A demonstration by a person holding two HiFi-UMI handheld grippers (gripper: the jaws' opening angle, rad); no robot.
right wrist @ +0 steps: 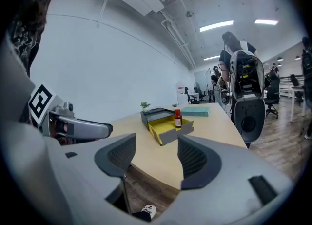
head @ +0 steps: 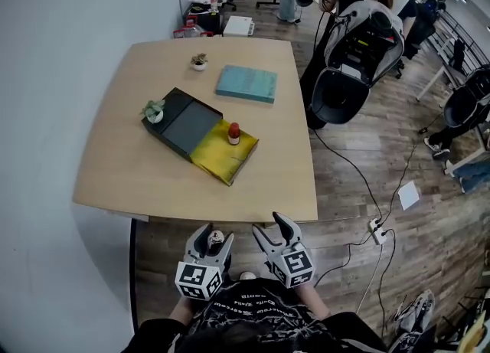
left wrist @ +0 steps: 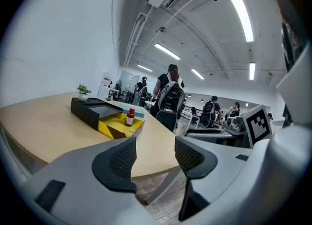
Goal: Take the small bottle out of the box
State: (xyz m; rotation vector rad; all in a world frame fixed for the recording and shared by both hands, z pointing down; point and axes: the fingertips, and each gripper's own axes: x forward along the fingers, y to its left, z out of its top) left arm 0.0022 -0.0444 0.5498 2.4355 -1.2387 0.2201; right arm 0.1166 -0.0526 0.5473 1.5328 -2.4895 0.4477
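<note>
A small brown bottle with a red cap [head: 233,134] stands upright in the yellow drawer [head: 218,158] pulled out of a black box [head: 181,120] on the wooden table [head: 130,171]. The left gripper view has the bottle [left wrist: 129,117] far ahead, and the right gripper view has the bottle [right wrist: 178,118] far ahead too. My left gripper [head: 211,240] and right gripper [head: 274,230] hang below the table's near edge, close to my body. Both are open and hold nothing.
A small potted plant [head: 153,111] sits on the box's far-left corner, another plant [head: 199,61] near the table's far edge. A teal book [head: 246,83] lies beyond the box. Office chairs [head: 360,60] and people stand to the right; cables and a power strip [head: 375,229] lie on the floor.
</note>
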